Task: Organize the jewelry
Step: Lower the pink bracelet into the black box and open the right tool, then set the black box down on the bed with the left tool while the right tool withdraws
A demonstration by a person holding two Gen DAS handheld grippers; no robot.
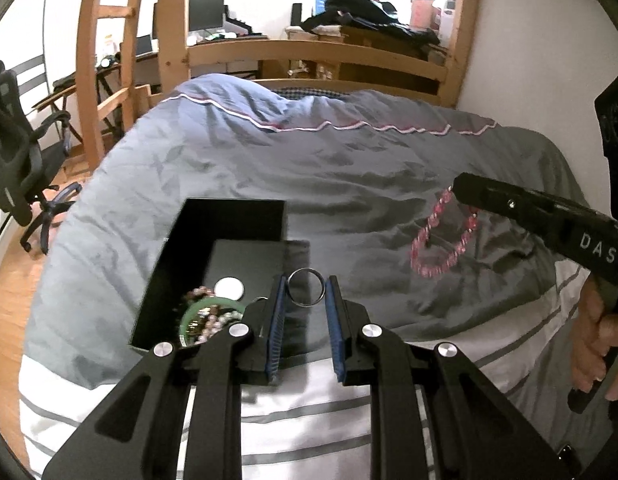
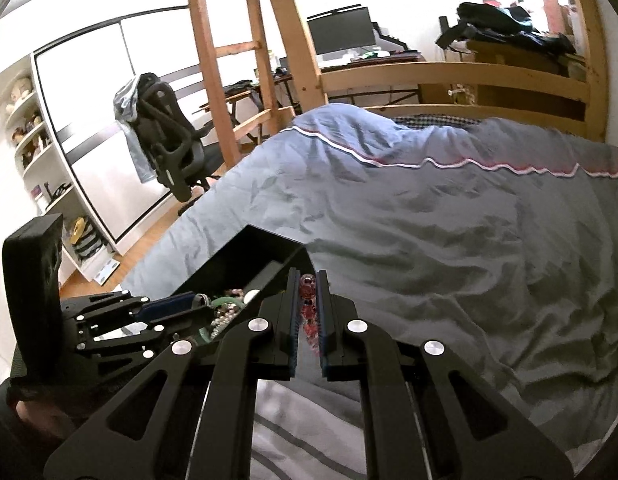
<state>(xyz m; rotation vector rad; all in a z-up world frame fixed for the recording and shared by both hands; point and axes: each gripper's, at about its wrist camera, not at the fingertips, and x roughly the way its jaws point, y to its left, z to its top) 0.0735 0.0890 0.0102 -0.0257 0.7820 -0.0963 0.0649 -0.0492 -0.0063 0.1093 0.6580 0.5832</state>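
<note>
- Between the blue pads (image 1: 281, 312) of the left gripper (image 1: 306, 294) sits a metal ring (image 1: 306, 288), pinched at its two sides, over the grey duvet (image 1: 269, 160).
- At nine o'clock from this ring, just beside it, stands the black box (image 1: 225, 220); inside lie a green bangle (image 1: 189, 314), pearl beads (image 1: 217, 322) and a white disc (image 1: 229, 289).
- At three o'clock, the right gripper (image 2: 308, 300) has its jaws pressed on a pink bead bracelet (image 1: 441, 240), which hangs free in the air above the duvet.
- I think the ring can slip, because only two thin edges touch the pads; it would then fall into the folds.
- The hanging loop can swing and catch the box wall when it goes toward the box.
</note>
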